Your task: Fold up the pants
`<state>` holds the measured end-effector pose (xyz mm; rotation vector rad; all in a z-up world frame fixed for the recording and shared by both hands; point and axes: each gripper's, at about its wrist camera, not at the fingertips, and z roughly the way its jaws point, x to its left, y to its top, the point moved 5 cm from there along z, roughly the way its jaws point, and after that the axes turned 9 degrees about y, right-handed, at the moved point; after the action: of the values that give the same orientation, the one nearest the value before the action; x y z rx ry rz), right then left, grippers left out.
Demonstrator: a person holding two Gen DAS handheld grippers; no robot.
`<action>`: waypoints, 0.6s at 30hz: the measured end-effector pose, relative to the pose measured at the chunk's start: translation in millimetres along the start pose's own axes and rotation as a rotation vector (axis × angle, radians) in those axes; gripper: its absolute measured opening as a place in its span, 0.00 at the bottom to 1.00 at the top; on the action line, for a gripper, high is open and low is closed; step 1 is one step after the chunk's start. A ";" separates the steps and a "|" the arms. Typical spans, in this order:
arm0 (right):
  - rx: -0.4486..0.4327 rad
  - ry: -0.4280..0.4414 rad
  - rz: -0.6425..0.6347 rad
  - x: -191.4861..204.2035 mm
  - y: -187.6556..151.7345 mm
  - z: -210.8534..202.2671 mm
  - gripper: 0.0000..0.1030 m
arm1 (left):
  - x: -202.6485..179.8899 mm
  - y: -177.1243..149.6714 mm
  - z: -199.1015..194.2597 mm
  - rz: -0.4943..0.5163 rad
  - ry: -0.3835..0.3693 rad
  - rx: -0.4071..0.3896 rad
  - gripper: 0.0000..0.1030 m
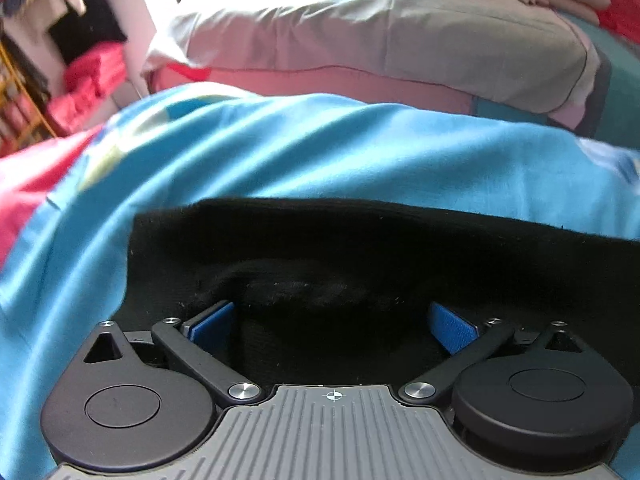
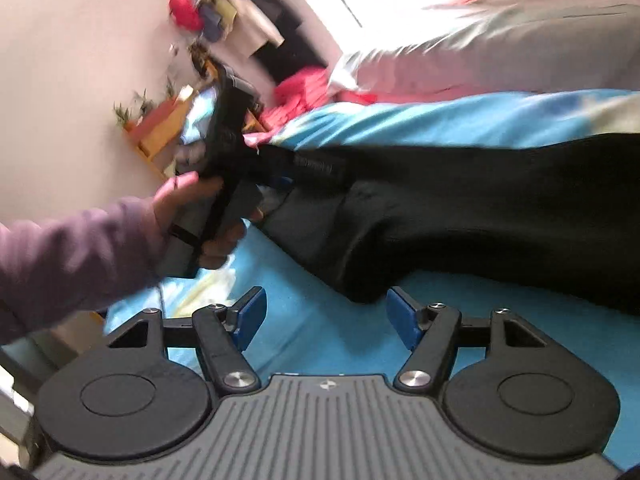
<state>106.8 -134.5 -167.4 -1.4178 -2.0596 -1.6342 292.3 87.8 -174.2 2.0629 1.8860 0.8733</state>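
Black pants (image 1: 360, 248) lie across a blue bed sheet (image 1: 280, 152). My left gripper (image 1: 332, 316) points down onto them, jaws spread very wide, with a hump of black cloth between the blue pads (image 1: 212, 320). The pad tips sink into the fabric. In the right wrist view the pants (image 2: 500, 208) stretch to the right, and a hand (image 2: 188, 196) holds the left gripper (image 2: 280, 174) at the waistband (image 2: 316, 168). My right gripper (image 2: 326, 316) hovers open over bare sheet (image 2: 320, 344), just short of a folded edge of the pants, with nothing between its pads.
A grey and pink pillow (image 1: 380, 40) lies at the head of the bed behind the pants. Red clothes (image 1: 92, 76) and hanging garments crowd the left side by the wall. A purple sleeve (image 2: 72, 248) reaches in from the left, near an orange shelf (image 2: 160, 128).
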 end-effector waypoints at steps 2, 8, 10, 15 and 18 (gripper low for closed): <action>-0.006 -0.007 0.003 -18.1 12.5 27.8 0.66 | 1.3 -1.3 1.1 0.010 -0.005 -0.005 1.00; -0.071 0.110 0.154 -61.0 39.9 54.1 0.74 | 1.8 -4.5 2.1 0.007 -0.015 -0.023 1.00; 0.048 0.338 0.217 -54.9 31.4 52.8 0.81 | 2.4 -6.2 1.1 0.018 -0.025 -0.029 1.00; -0.015 0.323 0.313 -92.7 42.3 40.6 0.67 | 2.4 -6.3 0.8 0.018 -0.035 -0.032 1.00; -0.107 0.367 0.394 -101.8 45.3 48.5 0.68 | 2.6 -6.2 0.6 0.020 -0.037 -0.033 1.00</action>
<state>215.0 -154.2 -219.1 -1.3255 -1.4128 -1.6950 287.5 91.4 -177.3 2.0677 1.8231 0.8588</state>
